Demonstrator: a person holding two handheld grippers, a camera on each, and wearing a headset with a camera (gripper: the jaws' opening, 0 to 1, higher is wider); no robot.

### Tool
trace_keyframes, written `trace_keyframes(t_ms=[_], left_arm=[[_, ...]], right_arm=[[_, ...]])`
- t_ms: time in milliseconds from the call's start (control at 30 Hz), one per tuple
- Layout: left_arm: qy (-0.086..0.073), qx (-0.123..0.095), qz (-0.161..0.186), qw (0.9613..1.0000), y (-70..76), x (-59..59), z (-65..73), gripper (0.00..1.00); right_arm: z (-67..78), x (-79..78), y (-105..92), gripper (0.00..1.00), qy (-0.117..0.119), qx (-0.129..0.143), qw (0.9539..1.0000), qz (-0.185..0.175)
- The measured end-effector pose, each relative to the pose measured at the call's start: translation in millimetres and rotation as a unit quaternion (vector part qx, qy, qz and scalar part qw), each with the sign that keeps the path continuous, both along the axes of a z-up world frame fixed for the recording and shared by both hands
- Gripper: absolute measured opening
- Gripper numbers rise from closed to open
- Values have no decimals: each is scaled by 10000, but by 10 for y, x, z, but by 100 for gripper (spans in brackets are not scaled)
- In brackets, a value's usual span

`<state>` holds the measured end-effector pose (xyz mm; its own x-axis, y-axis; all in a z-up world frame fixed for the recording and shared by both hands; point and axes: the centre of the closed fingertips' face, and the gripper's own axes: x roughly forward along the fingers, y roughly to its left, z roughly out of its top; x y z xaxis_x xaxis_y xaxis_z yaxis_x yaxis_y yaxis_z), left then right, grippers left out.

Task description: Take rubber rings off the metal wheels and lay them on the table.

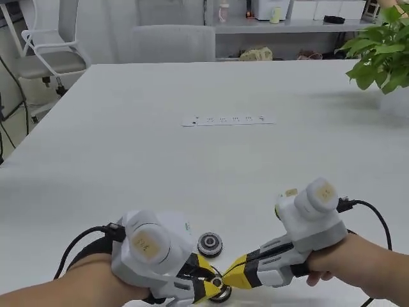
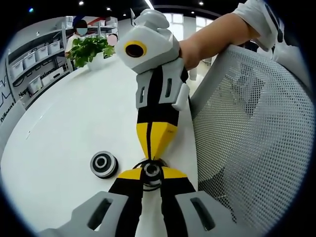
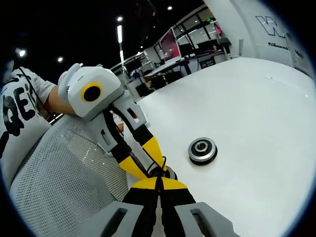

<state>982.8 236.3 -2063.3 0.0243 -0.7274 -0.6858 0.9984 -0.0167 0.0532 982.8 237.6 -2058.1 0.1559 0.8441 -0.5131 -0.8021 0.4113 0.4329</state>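
Note:
A metal wheel (image 1: pixel 220 291) sits at the table's near edge, and my left gripper (image 1: pixel 214 283) is shut on it; in the left gripper view the wheel (image 2: pixel 151 171) lies between my yellow jaw tips. My right gripper (image 1: pixel 226 274) comes in from the right, its jaws shut on a thin black rubber ring (image 2: pixel 141 163) at the wheel's rim. In the right gripper view that ring (image 3: pixel 163 160) arcs just above my shut right gripper (image 3: pixel 159 179). A second metal wheel (image 1: pixel 209 244), with its black ring on, lies flat on the table just beyond both grippers; it is also in the gripper views (image 2: pixel 103 164) (image 3: pixel 202 150).
The white table (image 1: pixel 192 173) stretches far ahead, with a white power strip (image 1: pixel 228 119) at its middle. A potted plant (image 1: pixel 380 54) stands at the far right. A grey mesh chair back (image 2: pixel 247 143) is close behind the table's near edge.

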Motion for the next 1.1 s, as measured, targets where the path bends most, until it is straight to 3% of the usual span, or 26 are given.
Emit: trace_keyframes(t_ms=[133, 600, 900, 1100], left_arm=[[-84, 17, -115, 9999, -4, -3, 6, 7], [-12, -7, -215, 9998, 71, -55, 147, 19], [17, -169, -106, 9998, 145, -79, 301, 27], [36, -340, 69, 9994, 220, -36, 439, 34]], right_arm=[[-15, -24, 7, 0, 27, -1, 10000, 40], [48, 1, -3, 0, 60, 191, 9998, -75], [124, 36, -2, 0, 35, 302, 9994, -159], [177, 55, -3, 0, -2, 348, 9992, -181]])
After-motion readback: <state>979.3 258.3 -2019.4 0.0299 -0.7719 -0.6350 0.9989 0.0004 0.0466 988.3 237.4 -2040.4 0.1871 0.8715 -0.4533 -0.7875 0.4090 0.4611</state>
